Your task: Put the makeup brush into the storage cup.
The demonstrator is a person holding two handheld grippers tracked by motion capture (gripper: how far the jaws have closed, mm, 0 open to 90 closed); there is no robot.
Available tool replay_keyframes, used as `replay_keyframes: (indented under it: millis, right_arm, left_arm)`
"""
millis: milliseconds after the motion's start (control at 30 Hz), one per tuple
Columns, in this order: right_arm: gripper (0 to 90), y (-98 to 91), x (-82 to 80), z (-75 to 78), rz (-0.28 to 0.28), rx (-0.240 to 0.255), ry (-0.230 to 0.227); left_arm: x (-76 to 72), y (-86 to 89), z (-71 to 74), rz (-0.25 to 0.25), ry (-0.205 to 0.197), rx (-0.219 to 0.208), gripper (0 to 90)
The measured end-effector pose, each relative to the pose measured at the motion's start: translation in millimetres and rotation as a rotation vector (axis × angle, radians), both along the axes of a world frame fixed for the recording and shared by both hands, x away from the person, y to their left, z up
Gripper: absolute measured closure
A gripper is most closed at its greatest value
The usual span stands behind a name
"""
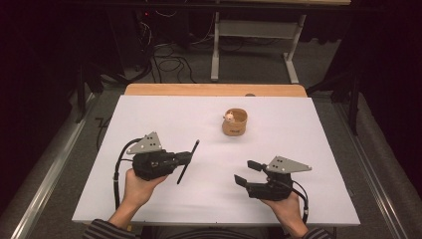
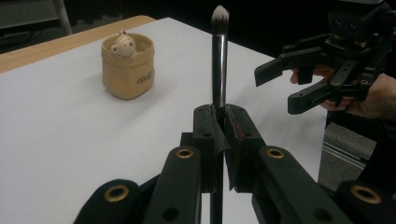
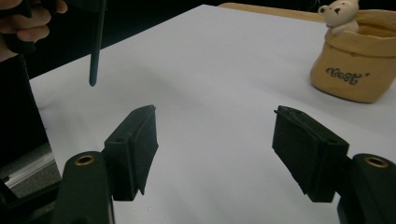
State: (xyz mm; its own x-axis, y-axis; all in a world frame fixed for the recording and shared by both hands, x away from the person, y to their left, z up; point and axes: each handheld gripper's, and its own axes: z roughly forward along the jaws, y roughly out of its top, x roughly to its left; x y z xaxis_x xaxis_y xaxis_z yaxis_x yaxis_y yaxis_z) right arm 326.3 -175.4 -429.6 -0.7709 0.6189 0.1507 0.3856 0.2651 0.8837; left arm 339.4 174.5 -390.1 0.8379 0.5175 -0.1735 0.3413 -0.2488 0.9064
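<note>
**A:** High view first: what does the left gripper (image 1: 189,158) hold?

**B:** It holds a makeup brush (image 1: 187,162). The jaws are closed tightly on the dark handle, near its middle. From above, the brush lies slanted across the jaws, one end toward the far side of the desk (image 1: 149,114) and the other end toward the person.

**A:** And in the left gripper view?

**B:** There the brush (image 2: 218,65) stands up straight from between the two black jaws, and its pale bristle tip is at the top. The handle goes also down below the jaws.

**A:** Is the brush touching the desk?

**B:** No, it is held above the white surface.

**A:** What about the right gripper (image 1: 246,172)?

**B:** Its jaws are apart and there is nothing between them. In the right gripper view, bare white desk (image 3: 215,93) is between the two pads. It is near the person's edge of the desk, well apart from the left gripper.

**A:** Anything else on the desk?

**B:** A small tan pouch-shaped holder (image 1: 235,122) with a little bear figure (image 1: 229,117) at its rim. It stands upright toward the far side, apart from both grippers. The printed word on it I cannot read surely.
</note>
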Motion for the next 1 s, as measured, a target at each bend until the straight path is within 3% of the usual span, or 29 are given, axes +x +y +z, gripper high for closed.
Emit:
replay_keyframes:
  millis: [500, 1000]
  right_arm:
    - [36.0, 20.7, 3.6, 3.0, 0.053, 0.021, 0.007]
    - [41.4, 50.5, 7.1, -3.3, 0.126, -0.001, 0.041]
  left_arm:
    - [2.4, -18.5, 0.8, -0.031, -0.003, -0.005, 83.6]
    - [5.1, -36.5, -6.1, -0.057, 0.0, 0.007, 83.6]
